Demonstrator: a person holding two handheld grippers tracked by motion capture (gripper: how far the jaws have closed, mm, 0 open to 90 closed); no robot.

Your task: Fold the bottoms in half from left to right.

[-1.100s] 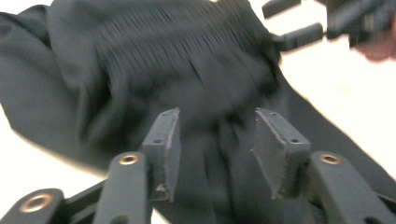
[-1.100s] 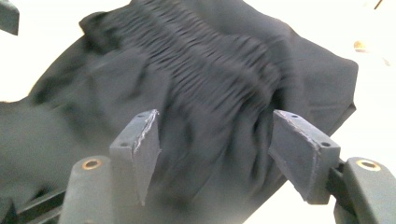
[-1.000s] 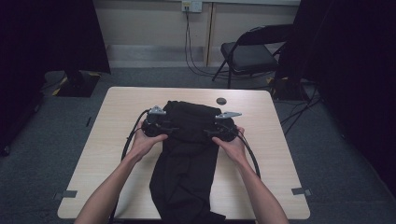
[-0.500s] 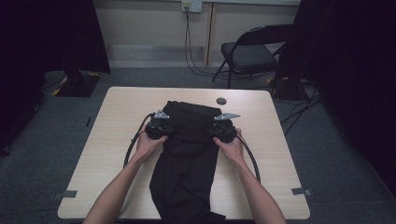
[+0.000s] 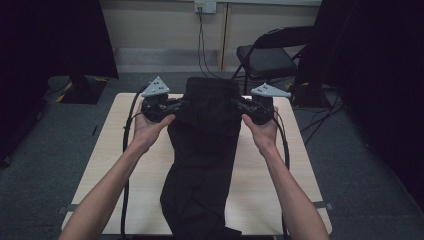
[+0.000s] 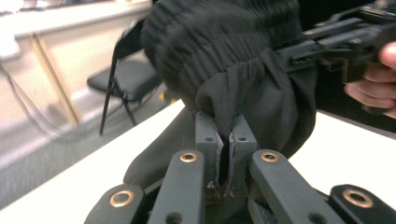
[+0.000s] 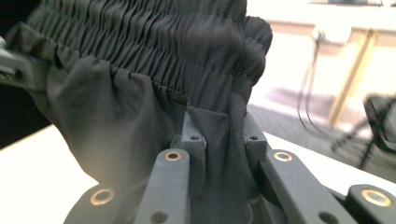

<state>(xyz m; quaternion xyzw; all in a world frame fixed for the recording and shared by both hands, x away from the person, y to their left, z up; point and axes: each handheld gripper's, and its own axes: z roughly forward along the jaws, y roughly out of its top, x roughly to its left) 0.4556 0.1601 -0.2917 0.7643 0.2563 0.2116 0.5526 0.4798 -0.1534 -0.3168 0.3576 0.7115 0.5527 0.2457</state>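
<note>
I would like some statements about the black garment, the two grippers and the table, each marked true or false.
1. The left gripper is clamped on the black garment. True.
2. The right gripper is open and holds nothing. False: its jaws pinch garment fabric below the elastic waistband.
3. The whole garment lies flat on the table. False: its waistband end is lifted, the rest trails on the table.
4. A folding chair stands beyond the table. True.
</note>
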